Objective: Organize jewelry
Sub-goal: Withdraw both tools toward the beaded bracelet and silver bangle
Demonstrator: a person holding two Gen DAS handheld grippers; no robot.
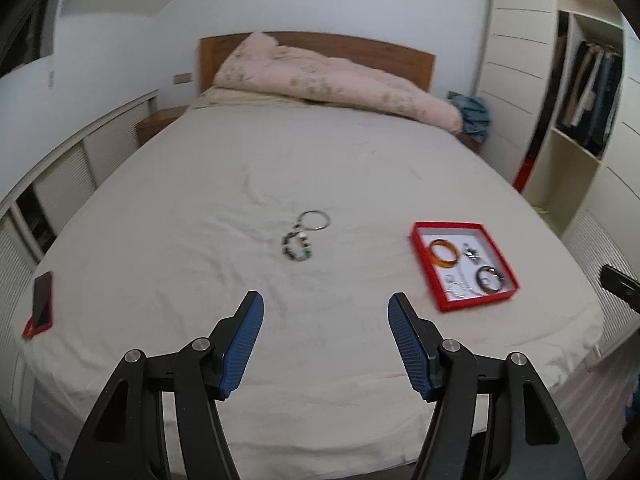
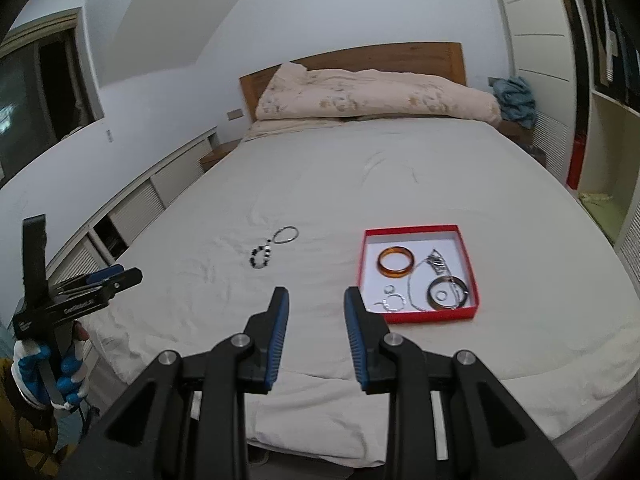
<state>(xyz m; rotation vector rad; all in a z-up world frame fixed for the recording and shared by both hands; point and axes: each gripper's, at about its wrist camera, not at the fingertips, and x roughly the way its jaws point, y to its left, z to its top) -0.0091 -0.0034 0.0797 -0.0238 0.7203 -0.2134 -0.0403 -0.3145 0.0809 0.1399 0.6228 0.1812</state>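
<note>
Bed (image 1: 320,168) carries everything. Red tray (image 2: 418,314) of jewelry lies right, just beyond right claw (image 2: 316,296), jaws part-open, empty. Beaded bracelet (image 1: 298,245) touching silver ring (image 1: 316,221) lies mid-bed, well beyond left claw (image 1: 326,306), jaws wide, empty.

Bracelets (image 1: 300,240) left of tray (image 1: 424,264)

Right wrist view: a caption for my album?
Empty blue-padded tongs above a bed, beside a red tray of bangles.
</note>
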